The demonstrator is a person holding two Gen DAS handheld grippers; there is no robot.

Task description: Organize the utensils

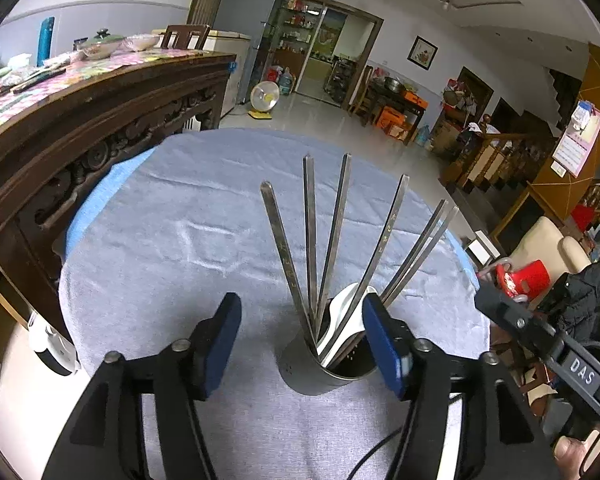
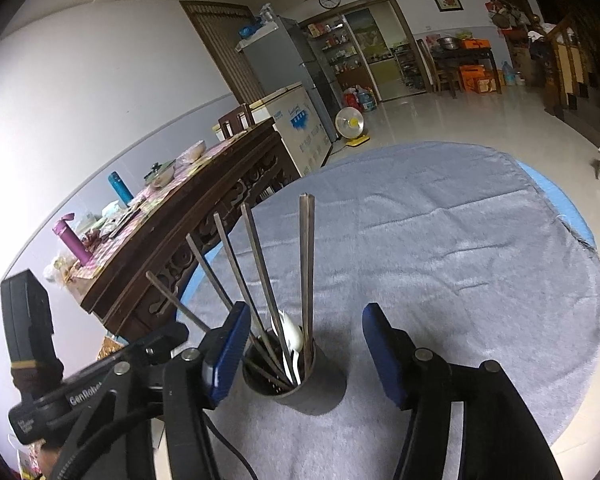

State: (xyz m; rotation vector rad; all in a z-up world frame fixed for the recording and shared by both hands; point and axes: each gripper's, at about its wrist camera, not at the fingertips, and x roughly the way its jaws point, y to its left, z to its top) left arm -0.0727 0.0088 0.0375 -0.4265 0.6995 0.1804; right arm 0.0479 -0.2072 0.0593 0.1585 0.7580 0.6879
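Blue pads of the left gripper (image 1: pixel 302 344) stand apart with nothing pressed between them. Its right pad sits just beside the rim of the utensil holder (image 1: pixel 324 368), while the left pad hangs over bare cloth on the holder's far left. From the other side, the right gripper (image 2: pixel 306 354) is likewise spread and holds nothing; its left pad is just beside the holder's rim, and its right pad is clear of the holder.

That dark cylindrical holder stands upright on the grey cloth (image 1: pixel 180 240) covering the round table, in front of both grippers and slightly below them. Out of it rise the metal chopsticks (image 1: pixel 310 240), fanned, their long axes pointing up and away from the holder's mouth. A white spoon (image 1: pixel 346 308) leans among them inside the holder.

Neither gripper looks clearly nearer; both flank the holder at close range. No loose utensil shows on the cloth around the holder, so the sorting looks done or nearly so.
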